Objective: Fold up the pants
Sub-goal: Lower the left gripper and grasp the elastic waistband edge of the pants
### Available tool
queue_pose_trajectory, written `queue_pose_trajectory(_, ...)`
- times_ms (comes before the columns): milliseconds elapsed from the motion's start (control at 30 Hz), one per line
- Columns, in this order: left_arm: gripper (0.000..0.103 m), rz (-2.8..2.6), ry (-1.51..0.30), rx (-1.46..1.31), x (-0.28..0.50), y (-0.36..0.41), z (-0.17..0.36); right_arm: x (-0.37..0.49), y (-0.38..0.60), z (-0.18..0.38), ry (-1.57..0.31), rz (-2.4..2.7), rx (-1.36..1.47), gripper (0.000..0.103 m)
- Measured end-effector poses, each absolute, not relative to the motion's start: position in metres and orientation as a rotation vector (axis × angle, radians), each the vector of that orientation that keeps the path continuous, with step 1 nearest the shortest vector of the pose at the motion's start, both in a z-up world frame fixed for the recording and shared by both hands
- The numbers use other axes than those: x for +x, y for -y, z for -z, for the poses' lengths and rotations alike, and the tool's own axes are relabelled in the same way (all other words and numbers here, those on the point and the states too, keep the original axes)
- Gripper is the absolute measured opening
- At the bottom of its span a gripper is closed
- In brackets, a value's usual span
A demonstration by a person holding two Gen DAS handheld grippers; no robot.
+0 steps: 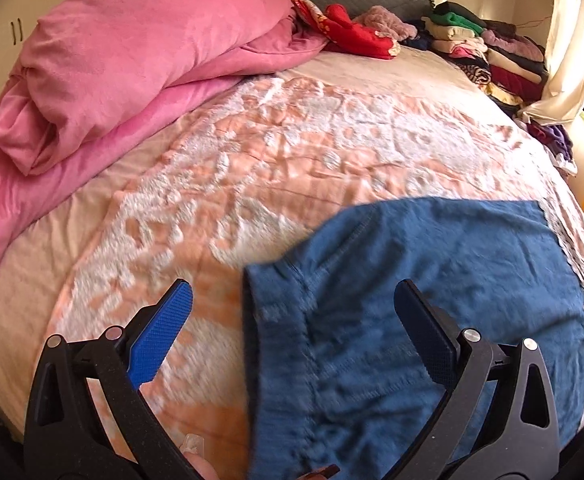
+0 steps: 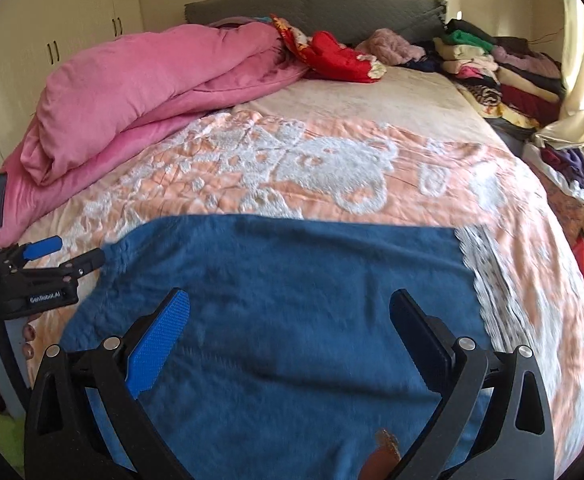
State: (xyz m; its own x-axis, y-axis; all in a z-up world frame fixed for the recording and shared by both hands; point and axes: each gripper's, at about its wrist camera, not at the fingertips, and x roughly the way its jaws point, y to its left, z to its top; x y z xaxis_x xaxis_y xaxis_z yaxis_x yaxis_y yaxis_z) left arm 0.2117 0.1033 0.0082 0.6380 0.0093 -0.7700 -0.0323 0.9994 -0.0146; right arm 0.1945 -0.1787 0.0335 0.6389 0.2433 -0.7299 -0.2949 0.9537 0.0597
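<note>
Blue pants [image 2: 292,300] lie flat on the peach and white bedspread [image 2: 331,168], near the bed's front edge. In the left wrist view the pants [image 1: 431,280] fill the lower right, with their left edge and a seam between my fingers. My left gripper [image 1: 293,292] is open and empty above that left edge. It also shows in the right wrist view [image 2: 68,254] at the pants' left side. My right gripper [image 2: 292,300] is open and empty over the middle of the pants.
A rolled pink duvet [image 2: 152,92] lies along the bed's left side. Red cloth [image 2: 331,60] and stacks of folded clothes [image 2: 503,72] sit at the head and far right. A grey headboard [image 2: 331,8] and white cupboards [image 2: 52,40] stand behind.
</note>
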Motion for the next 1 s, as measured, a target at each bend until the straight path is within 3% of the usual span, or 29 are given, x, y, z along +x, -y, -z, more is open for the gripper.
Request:
queue_pose_trajectory(567,0.093,0.033,-0.977,0.089,0.266,-0.117,0.044,0.303,0.113,0.030,-0.947,-0.481,-0.426,0.099)
queue_pose_trajectory(600,0.090,0.047,-0.975,0.095,0.267,-0.114,0.047,0.307,0.108,0.035,-0.949,-0.482,-0.455,0.099)
queue_pose_trajectory(733,0.052,0.136,-0.976,0.085,0.270,-0.108,0.057,0.316,0.093,0.043,-0.948,-0.524,-0.492,0.099)
queue_pose_trajectory(800,0.047,0.153,-0.966,0.085,0.270,-0.107,0.058,0.319,0.085,0.045,-0.934,-0.546,-0.526,0.099)
queue_pose_trajectory(867,0.031,0.174,-0.951,0.068,0.268,-0.111,0.057,0.323,0.078,0.048,-0.932,-0.557,-0.549,0.099)
queue_pose_trajectory(1000,0.026,0.180,-0.912,0.027,0.263,-0.120,0.049,0.332,0.062,0.056,-0.950,-0.598,-0.585,0.099)
